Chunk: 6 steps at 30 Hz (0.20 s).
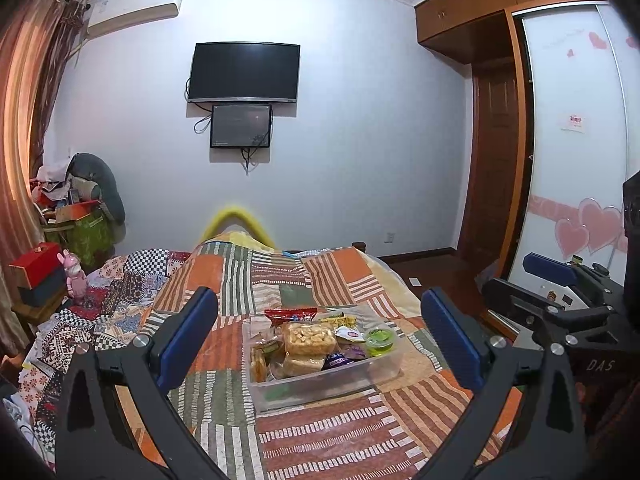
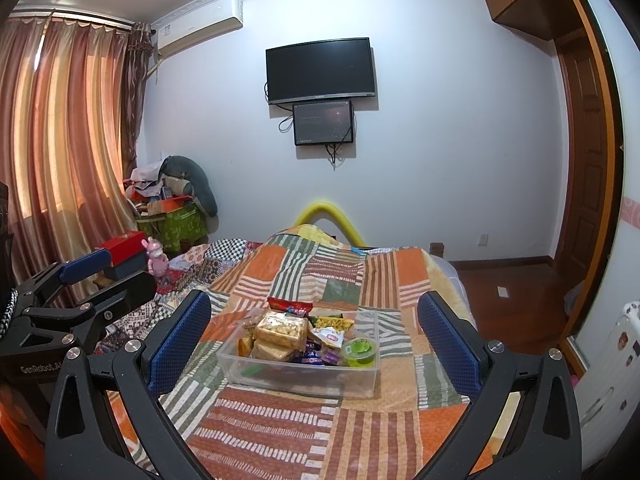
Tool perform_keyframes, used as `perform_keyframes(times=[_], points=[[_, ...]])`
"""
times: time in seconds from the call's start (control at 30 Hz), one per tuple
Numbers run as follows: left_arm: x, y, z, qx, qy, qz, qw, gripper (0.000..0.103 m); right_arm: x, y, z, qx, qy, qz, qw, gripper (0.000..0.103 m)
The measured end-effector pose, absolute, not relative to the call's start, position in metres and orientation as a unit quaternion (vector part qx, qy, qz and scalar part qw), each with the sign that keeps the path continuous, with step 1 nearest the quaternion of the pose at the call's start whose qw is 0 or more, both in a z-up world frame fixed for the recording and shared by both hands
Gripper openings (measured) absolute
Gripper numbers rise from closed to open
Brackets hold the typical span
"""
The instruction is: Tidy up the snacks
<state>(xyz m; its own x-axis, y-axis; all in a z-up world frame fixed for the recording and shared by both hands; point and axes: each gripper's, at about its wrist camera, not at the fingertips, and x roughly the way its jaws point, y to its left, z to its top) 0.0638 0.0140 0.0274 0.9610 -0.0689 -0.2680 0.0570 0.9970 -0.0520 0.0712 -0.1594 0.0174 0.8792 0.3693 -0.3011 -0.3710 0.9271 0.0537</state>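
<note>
Left wrist view: left gripper (image 1: 320, 332) hovering over bed (image 1: 320, 432), fingers (image 1: 188, 336) spread wide, grasping nothing; clear snack box (image 1: 360, 376) lying between them on patchwork quilt, holding packets and green jelly cup (image 1: 379, 340)

Right wrist view: right gripper (image 2: 314, 336) hovering, fingers (image 2: 180, 340) released, empty; snack box (image 2: 256, 368) sitting mid-bed; left gripper (image 2: 80, 280) showing at left edge

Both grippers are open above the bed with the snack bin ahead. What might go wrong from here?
1. The clear bin sits on a soft patchwork quilt, so pressing down may tilt it.
2. Snacks are heaped; the puffed-snack bag rises above the rim, so pulling one may drag neighbours out.
3. The green jelly cup looks smooth and may slip from the right gripper or left gripper.
</note>
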Motion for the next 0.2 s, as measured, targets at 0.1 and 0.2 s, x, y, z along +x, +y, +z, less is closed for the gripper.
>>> perform_keyframes(times=[0.1,0.2], points=[[0.0646,0.0145,0.0262,-0.023,0.138,-0.035,0.989,0.103,0.0717,-0.1588,0.0167,-0.002,0.156,0.191,0.969,0.103],[0.0668,0.0145,0.0244,-0.023,0.142,-0.035,0.989,0.103,0.0725,-0.1584,0.0154,-0.001,0.159,0.191,0.969,0.103]])
